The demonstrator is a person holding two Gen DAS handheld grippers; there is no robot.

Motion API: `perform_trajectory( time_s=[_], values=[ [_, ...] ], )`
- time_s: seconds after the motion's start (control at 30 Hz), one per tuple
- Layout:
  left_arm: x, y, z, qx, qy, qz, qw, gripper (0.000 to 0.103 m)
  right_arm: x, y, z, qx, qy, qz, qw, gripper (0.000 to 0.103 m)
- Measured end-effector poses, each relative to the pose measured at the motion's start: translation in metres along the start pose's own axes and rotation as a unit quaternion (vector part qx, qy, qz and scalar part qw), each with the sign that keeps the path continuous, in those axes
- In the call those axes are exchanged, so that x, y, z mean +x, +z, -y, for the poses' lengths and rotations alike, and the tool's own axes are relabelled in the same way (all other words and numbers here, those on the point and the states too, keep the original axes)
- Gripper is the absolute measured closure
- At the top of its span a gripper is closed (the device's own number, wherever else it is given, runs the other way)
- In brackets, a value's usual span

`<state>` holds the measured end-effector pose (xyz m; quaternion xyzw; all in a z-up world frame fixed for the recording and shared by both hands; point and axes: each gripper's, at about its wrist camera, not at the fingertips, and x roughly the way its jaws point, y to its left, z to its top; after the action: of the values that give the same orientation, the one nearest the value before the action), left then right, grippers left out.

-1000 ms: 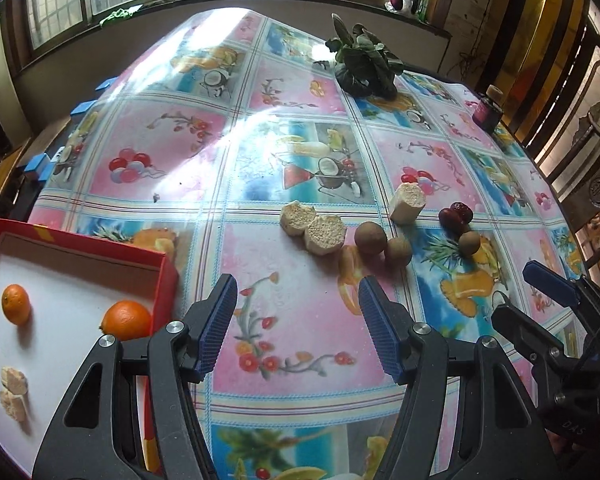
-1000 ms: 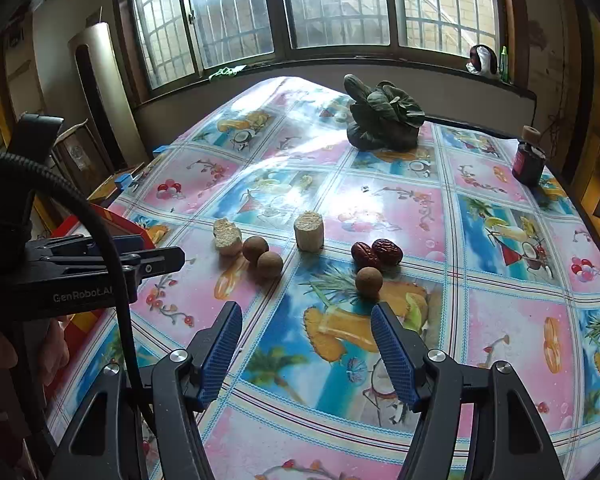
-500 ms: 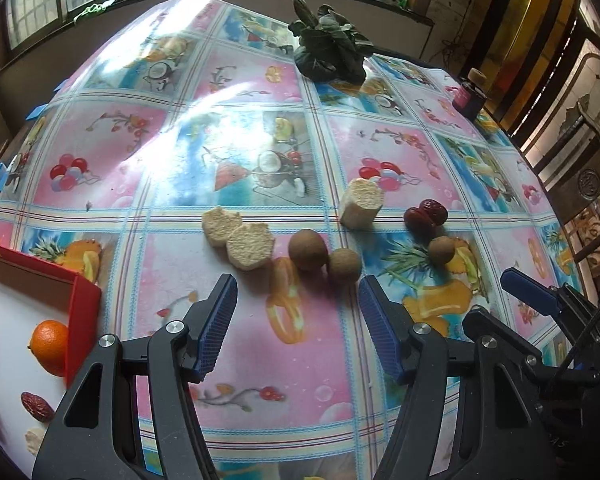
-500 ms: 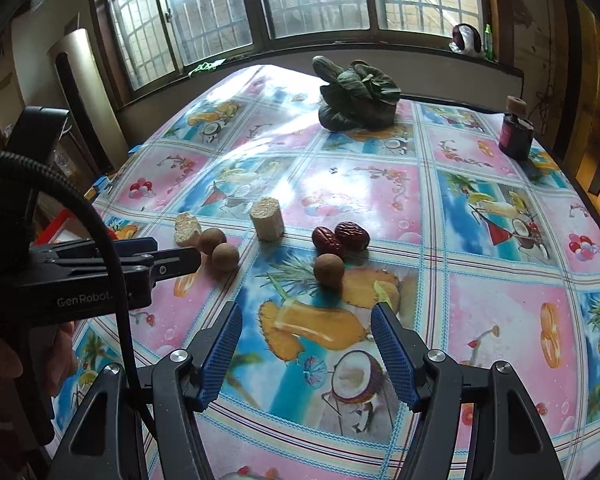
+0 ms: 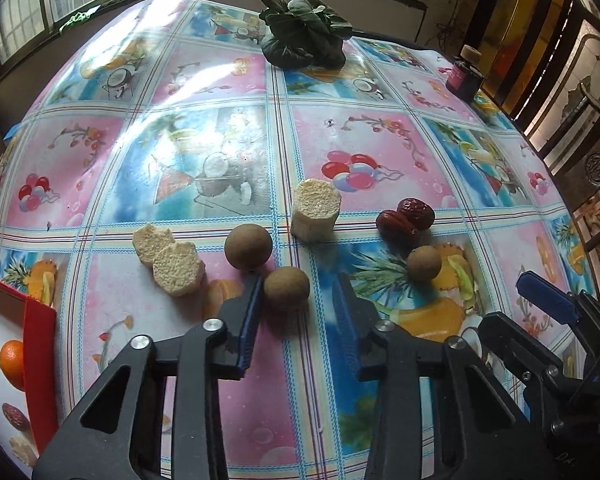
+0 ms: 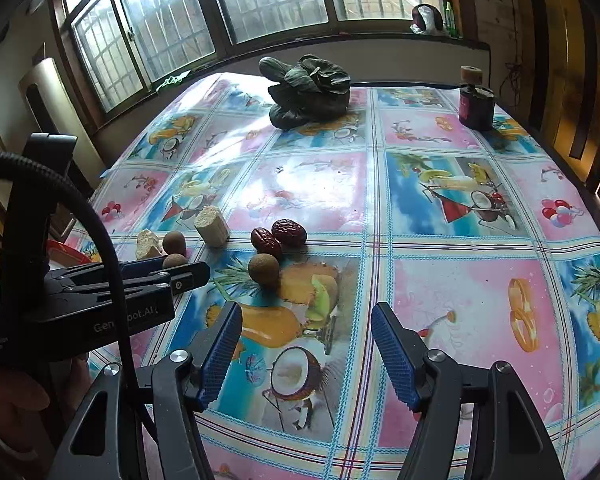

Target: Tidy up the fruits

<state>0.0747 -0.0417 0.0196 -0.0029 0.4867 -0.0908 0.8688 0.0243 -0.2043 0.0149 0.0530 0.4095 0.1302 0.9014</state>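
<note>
My left gripper (image 5: 298, 292) is open, its jaws on either side of a small brown round fruit (image 5: 286, 288); the left pad touches it or nearly does. A second brown fruit (image 5: 248, 246) lies just behind, a third (image 5: 423, 263) to the right. Two red dates (image 5: 405, 218), an upright pale cut cylinder (image 5: 316, 209) and two pale cut slices (image 5: 168, 255) lie nearby. A red box (image 5: 40, 364) at the left edge holds an orange (image 5: 12, 362) and a date (image 5: 15, 416). My right gripper (image 6: 306, 354) is open and empty above the tablecloth, short of the third brown fruit (image 6: 263, 267).
A bunch of dark leafy greens (image 5: 304, 32) lies at the table's far side and a dark jar with a cork lid (image 5: 465, 74) at the far right. The left gripper's body (image 6: 100, 300) shows at the left of the right wrist view. Chairs stand beyond the right edge.
My left gripper has moved forward and right from the red box to the brown fruits, and its jaws have narrowed around one. My right gripper has advanced slightly towards the fruits.
</note>
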Motion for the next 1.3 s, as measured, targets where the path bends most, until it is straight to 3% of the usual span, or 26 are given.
perform_trajectory(
  time_s=[0.03, 0.4, 0.57, 0.73, 0.83, 1.07, 1.3],
  values=[
    [0.000, 0.000, -0.002, -0.002, -0.002, -0.001, 1.0000, 0.081, 0.000, -0.001, -0.001, 0.000, 0.000, 0.000, 1.000, 0.037],
    [-0.021, -0.016, -0.020, -0.008, -0.013, 0.011, 0.9998, 0.081, 0.021, 0.002, -0.010, -0.002, 0.017, -0.020, 1.000, 0.039],
    [-0.038, -0.026, -0.026, -0.010, -0.016, 0.019, 0.9996, 0.081, 0.037, 0.015, -0.017, -0.009, -0.002, -0.024, 1.000, 0.039],
    [-0.056, -0.037, -0.044, -0.028, -0.009, 0.024, 0.9993, 0.081, 0.052, 0.025, -0.028, -0.040, -0.019, -0.028, 0.999, 0.073],
    [-0.069, -0.044, -0.055, -0.035, 0.000, 0.035, 0.9988, 0.081, 0.052, 0.023, -0.033, -0.057, -0.035, -0.032, 0.997, 0.082],
    [-0.097, -0.061, -0.088, -0.061, 0.020, 0.052, 0.9965, 0.081, 0.020, 0.013, -0.047, -0.045, 0.005, -0.014, 0.999, 0.082],
    [-0.120, -0.081, -0.116, -0.074, 0.060, 0.064, 0.9933, 0.081, 0.000, 0.003, -0.095, -0.071, 0.063, -0.005, 0.996, 0.082]
  ],
)
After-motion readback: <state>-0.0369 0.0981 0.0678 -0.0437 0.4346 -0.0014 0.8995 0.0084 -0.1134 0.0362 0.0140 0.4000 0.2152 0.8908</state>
